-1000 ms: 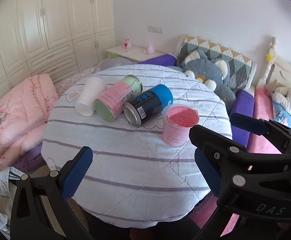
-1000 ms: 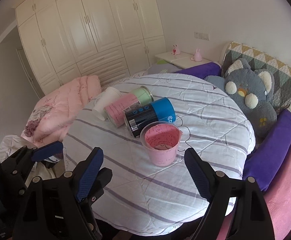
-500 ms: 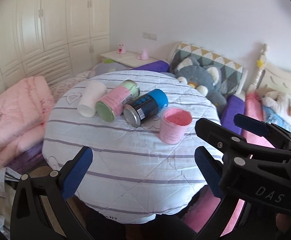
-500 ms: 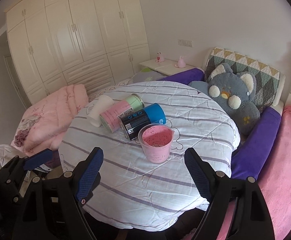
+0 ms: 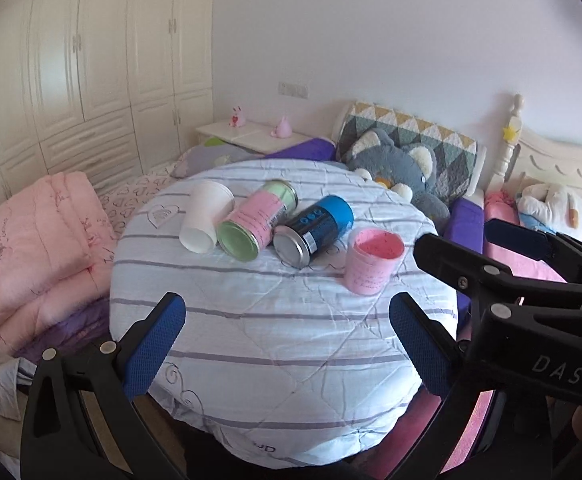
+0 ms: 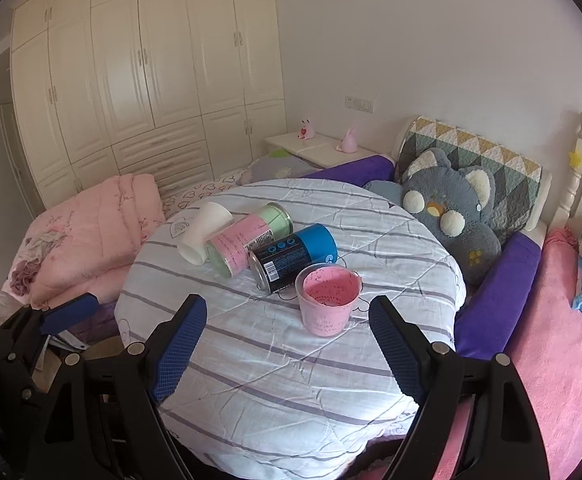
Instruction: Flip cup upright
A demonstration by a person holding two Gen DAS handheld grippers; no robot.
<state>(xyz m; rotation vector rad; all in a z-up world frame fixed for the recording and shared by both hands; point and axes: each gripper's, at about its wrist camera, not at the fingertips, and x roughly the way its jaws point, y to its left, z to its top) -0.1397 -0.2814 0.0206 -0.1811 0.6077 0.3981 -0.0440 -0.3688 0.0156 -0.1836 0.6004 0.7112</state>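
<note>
- Over the last second both views have pulled back from the round table [image 5: 275,344]; the objects look smaller and farther off.
- The pink cup [image 5: 373,260] stands upright, mouth up, near the table's right edge, just beside a fallen blue can [image 5: 315,230].
- The left gripper [image 5: 287,336] and right gripper [image 6: 287,344] are spread wide, holding nothing.
- Judgement: the flip looks finished; a white cup [image 5: 205,216] lies tipped over.
</note>
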